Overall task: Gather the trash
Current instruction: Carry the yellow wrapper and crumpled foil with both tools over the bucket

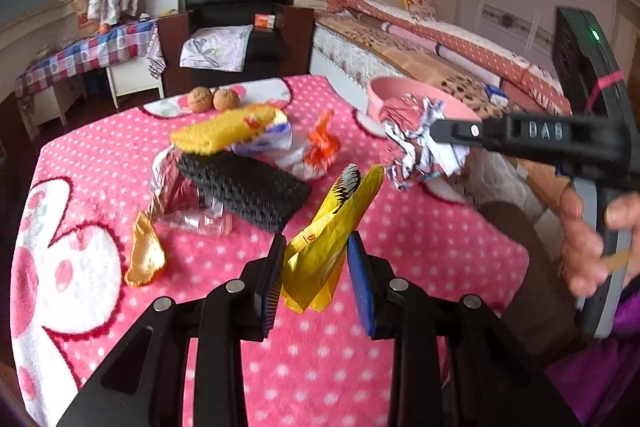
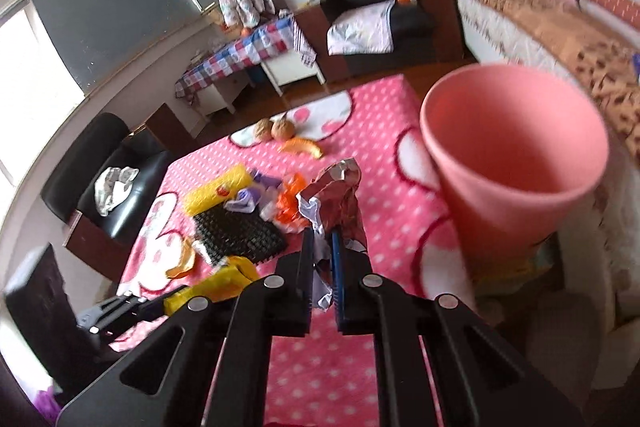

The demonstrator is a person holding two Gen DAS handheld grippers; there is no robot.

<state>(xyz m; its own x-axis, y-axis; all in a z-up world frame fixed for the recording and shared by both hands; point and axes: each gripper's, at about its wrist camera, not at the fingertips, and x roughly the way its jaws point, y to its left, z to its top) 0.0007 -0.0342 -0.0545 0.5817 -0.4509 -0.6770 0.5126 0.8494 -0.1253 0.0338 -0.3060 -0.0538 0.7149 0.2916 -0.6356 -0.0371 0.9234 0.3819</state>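
The left tool [image 1: 316,259] is closed on a yellow wrapper [image 1: 328,235], which stands up between its pads and is lifted off the bench [image 1: 400,247]; just ahead of the tips lies a black mesh block [image 1: 244,189] on the pink dotted cover, with a clear plastic scrap [image 1: 196,221] and an orange peel [image 1: 145,253] to the tool's left; beyond the block sit a long yellow packet [image 1: 224,131], an orange-and-white wrapper [image 1: 320,151] and, at the far edge, two walnuts [image 1: 214,99]; up and to the right of the tool hangs the right tool [image 1: 436,131], gripping a crumpled foil wrapper [image 1: 416,143] in front of the pink bin [image 1: 376,95].

The right tool [image 2: 322,247] is clamped on the crumpled foil wrapper [image 2: 340,195], whose red and silver folds rise above the tips while a pale flap hangs below the pads; directly to the tool's right, close by, stands the pink bin [image 2: 520,163] with its mouth tilted toward the camera; the wrapper is beside the rim, not inside it; low to the tool's left, the left tool [image 2: 120,307] holds the yellow wrapper [image 2: 216,287] over the bench [image 2: 380,155].
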